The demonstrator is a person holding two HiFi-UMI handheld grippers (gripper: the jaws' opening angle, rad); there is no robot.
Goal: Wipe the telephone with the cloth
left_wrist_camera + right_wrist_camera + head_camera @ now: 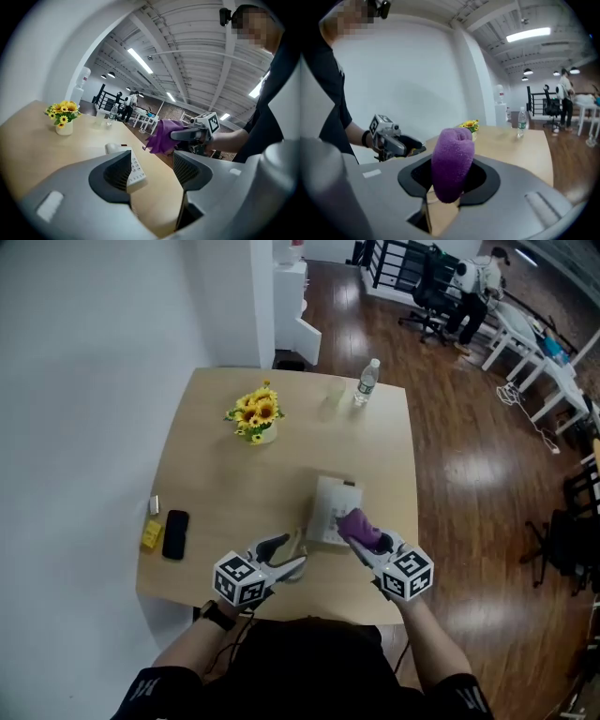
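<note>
A white desk telephone (332, 510) lies on the wooden table (225, 484) near its front edge; its keypad end (132, 169) shows between my left jaws. My right gripper (358, 530) is shut on a purple cloth (362, 525), held over the phone's near right corner. The cloth (452, 164) fills the space between the right jaws. My left gripper (290, 552) is open, just left of the phone's near end, with nothing in its jaws. From the left gripper view the cloth (163, 136) hangs from the right gripper (187, 135) above the table's edge.
A pot of yellow flowers (256, 416) stands at mid-table, a water bottle (366, 381) and a clear cup (335, 395) at the far edge. A black phone (175, 533) and a yellow item (151, 533) lie at the left edge. A person (473, 292) stands far off.
</note>
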